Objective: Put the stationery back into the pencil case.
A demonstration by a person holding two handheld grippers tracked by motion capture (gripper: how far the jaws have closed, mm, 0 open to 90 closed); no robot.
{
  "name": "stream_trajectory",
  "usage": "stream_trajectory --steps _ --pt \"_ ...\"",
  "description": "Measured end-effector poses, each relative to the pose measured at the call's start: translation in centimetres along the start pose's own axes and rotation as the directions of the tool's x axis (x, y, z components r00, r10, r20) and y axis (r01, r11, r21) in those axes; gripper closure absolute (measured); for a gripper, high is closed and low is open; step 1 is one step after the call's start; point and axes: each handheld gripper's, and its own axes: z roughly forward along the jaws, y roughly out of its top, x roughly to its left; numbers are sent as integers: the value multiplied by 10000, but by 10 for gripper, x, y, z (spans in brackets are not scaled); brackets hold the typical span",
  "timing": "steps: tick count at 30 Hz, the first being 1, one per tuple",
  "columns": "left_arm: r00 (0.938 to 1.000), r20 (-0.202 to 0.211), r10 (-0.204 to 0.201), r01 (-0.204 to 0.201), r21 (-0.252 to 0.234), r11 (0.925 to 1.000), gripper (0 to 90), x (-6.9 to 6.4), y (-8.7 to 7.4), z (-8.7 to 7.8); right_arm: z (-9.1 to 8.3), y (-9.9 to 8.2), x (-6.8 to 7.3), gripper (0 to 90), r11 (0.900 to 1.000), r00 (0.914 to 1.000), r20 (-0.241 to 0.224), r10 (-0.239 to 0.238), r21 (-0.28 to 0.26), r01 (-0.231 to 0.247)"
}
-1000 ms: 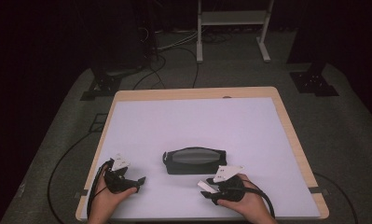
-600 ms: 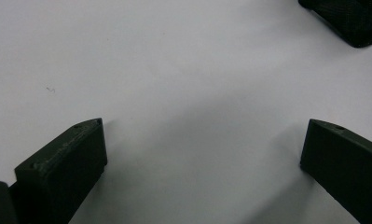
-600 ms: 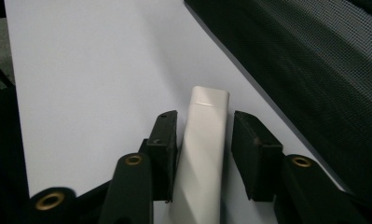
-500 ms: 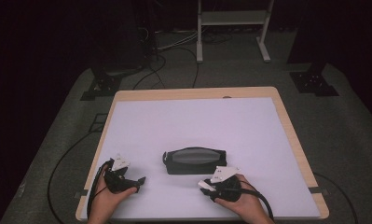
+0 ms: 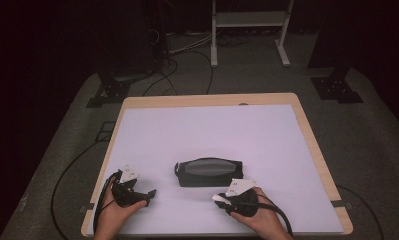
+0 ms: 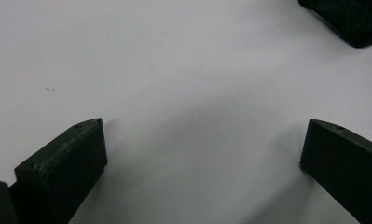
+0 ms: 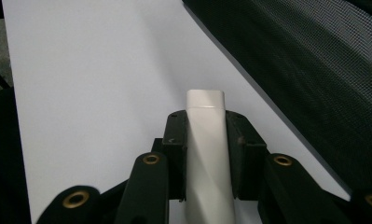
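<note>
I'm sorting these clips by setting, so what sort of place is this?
Probably a recording studio or lab set up for filming handling work, not a home. A white-topped table stands alone on grey carpet with dark surroundings, cables trail across the floor, and a metal stand sits behind.

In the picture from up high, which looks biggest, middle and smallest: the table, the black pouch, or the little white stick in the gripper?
1. Table, by far the biggest.
2. Black pouch, in the middle.
3. White stick, the smallest, clamped in the right gripper, whose jaws have just been closing on it.
</note>
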Motion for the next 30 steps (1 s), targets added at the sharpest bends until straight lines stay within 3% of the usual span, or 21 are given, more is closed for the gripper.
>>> stream_trajectory --steps 9,30 --pt "10000 7 -13 13 -15 10000 0 0 0 0 -5 1 -2 704 9998 9994 -314 126 -165 -131" --pt "10000 14 -24 24 -26 10000 0 0 0 0 -38 12 -8 704 9945 9964 -766 350 -957 -423"
